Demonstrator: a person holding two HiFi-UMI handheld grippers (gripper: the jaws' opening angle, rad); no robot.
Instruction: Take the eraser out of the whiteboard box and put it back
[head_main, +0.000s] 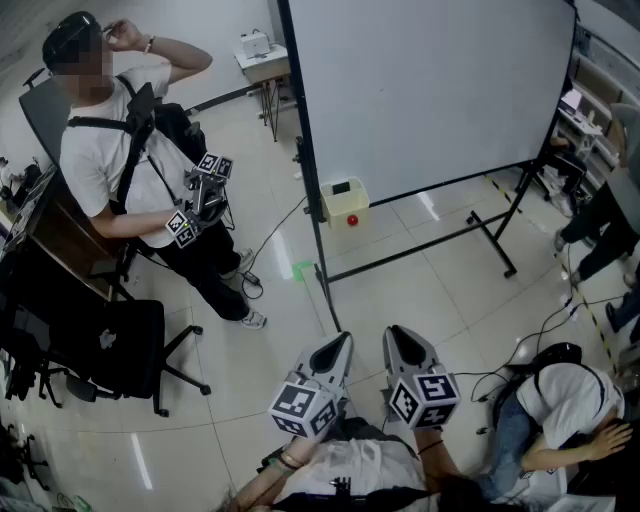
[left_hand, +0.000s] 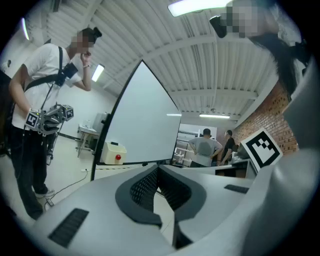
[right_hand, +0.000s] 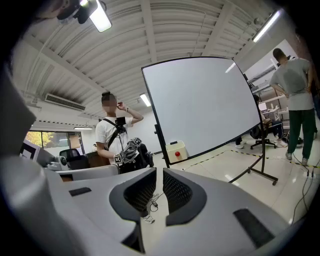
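A large whiteboard (head_main: 430, 90) stands on a black wheeled frame ahead of me. A cream box with a red knob (head_main: 345, 203) hangs low on its left post; it also shows in the left gripper view (left_hand: 112, 152) and in the right gripper view (right_hand: 176, 151). No eraser shows in any view. Both grippers are held side by side low in front of me, well short of the box. My left gripper (head_main: 345, 338) (left_hand: 159, 167) has its jaw tips touching and holds nothing. My right gripper (head_main: 393, 332) (right_hand: 159, 171) shows a narrow gap between its jaws, nothing in it.
A person (head_main: 120, 160) holding another pair of grippers (head_main: 200, 195) stands at the left beside a black office chair (head_main: 110, 350). Someone crouches at the lower right (head_main: 560, 400). The frame's floor bars (head_main: 440, 240) and cables (head_main: 275, 230) lie on the tiled floor.
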